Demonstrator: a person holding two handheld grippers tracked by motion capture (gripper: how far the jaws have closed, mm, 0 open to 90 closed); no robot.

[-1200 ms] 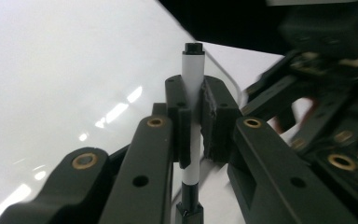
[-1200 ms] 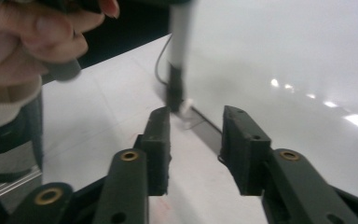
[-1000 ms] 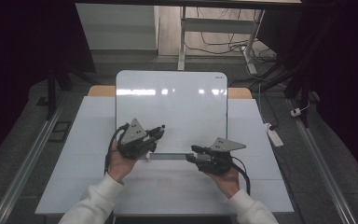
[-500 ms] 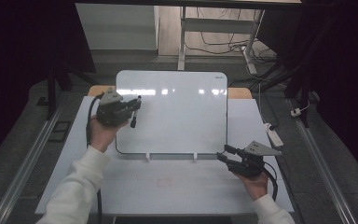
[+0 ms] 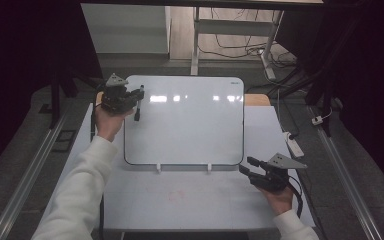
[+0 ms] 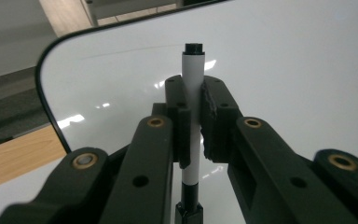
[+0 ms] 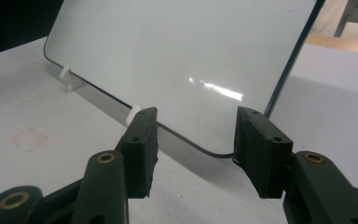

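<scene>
A whiteboard [image 5: 190, 125] leans back on two small white feet [image 5: 158, 168] on a white table [image 5: 205, 205]. My left gripper [image 5: 139, 95] is at the board's upper left corner, shut on a marker [image 5: 137, 114] with a white barrel and black ends. In the left gripper view the marker [image 6: 192, 70] stands upright between the pads [image 6: 216, 116], in front of the whiteboard [image 6: 284, 70]. My right gripper [image 5: 245, 166] is open with nothing between its fingers, just off the board's lower right corner. In the right gripper view the whiteboard [image 7: 177, 46] corner lies beyond the right gripper [image 7: 193, 135].
A faint red mark [image 5: 176, 195] is on the table in front of the board. A white power strip [image 5: 294, 145] lies at the table's right edge. A wooden surface [image 5: 257, 100] shows behind the board. Cables and table legs are on the floor beyond.
The left hand has carried the marker from the board's lower middle up to its upper left corner. The right hand has moved right to the lower right corner.
</scene>
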